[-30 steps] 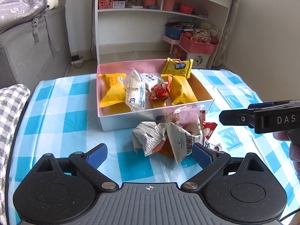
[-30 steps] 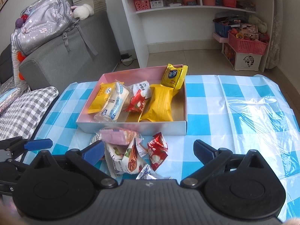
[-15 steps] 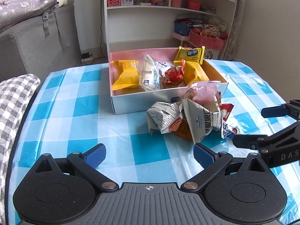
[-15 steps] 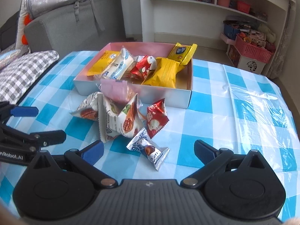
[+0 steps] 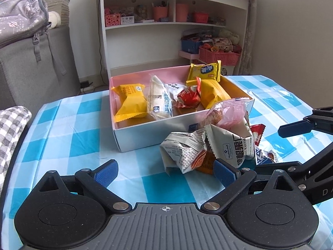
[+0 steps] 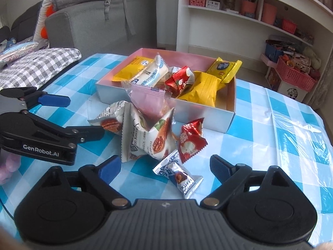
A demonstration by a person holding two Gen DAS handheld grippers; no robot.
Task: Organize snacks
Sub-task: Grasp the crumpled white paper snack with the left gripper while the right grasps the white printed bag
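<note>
A pink-lined box (image 5: 145, 133) (image 6: 208, 114) holds several yellow, white and red snack packs. In front of it lies a pile of loose snacks: a pink pack (image 6: 147, 102) (image 5: 231, 114), white nut packs (image 5: 183, 152) (image 6: 145, 139), a red pack (image 6: 190, 139) and a small silver truffle pack (image 6: 179, 176). My left gripper (image 5: 165, 171) is open and empty, just before the white nut packs. My right gripper (image 6: 165, 166) is open and empty, its jaws either side of the silver truffle pack. Each gripper shows in the other's view.
The table has a blue-and-white checked cloth (image 5: 72, 145). A grey sofa with a backpack (image 6: 100, 20) stands at the left. A white shelf unit (image 5: 166, 31) with pink baskets (image 6: 295, 75) stands behind. A checked cushion (image 6: 37, 62) lies at the table's left edge.
Both grippers have dropped lower and moved closer to the loose snack pile. The silver truffle pack now lies between the right gripper's jaws. The snacks have not moved.
</note>
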